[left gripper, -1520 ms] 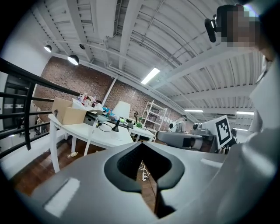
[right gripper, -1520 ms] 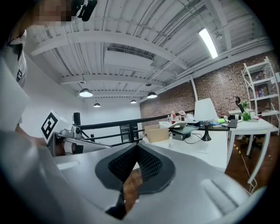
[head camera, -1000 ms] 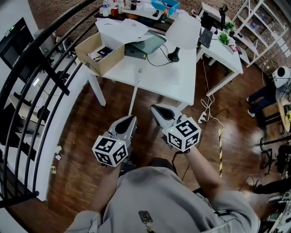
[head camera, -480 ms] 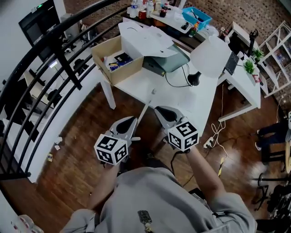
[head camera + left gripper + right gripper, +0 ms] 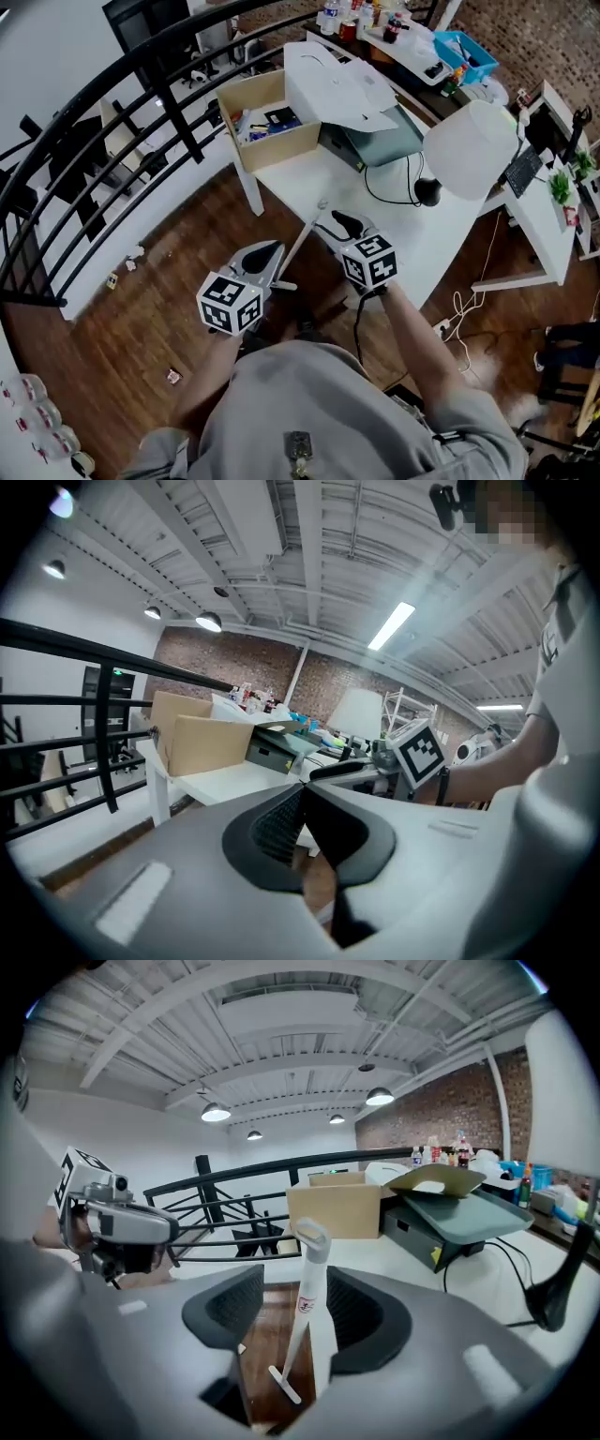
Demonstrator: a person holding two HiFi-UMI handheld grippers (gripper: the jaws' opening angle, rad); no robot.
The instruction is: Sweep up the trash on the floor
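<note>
A white long handle (image 5: 307, 234) leans against the white table's edge, its looped top (image 5: 311, 1235) just above the tabletop. My right gripper (image 5: 331, 221) is open; its jaws have just been opening, and the handle (image 5: 315, 1309) stands between them, nearer the right jaw. My left gripper (image 5: 271, 247) is shut with nothing in it, a little to the left of the handle and above the wooden floor. Small bits of trash lie on the floor: white scraps (image 5: 136, 251) by the railing and another piece (image 5: 173, 376) nearer me.
The white table (image 5: 380, 220) carries a cardboard box (image 5: 272, 127), a grey machine (image 5: 375, 142) and a lamp with a white shade (image 5: 469, 150). A black railing (image 5: 112, 103) runs along the left. Cables (image 5: 459, 309) trail on the floor to the right.
Both grippers have moved toward the table and the leaning handle. The right jaws have gone from shut to open, with the handle now between them. The left stays shut.
</note>
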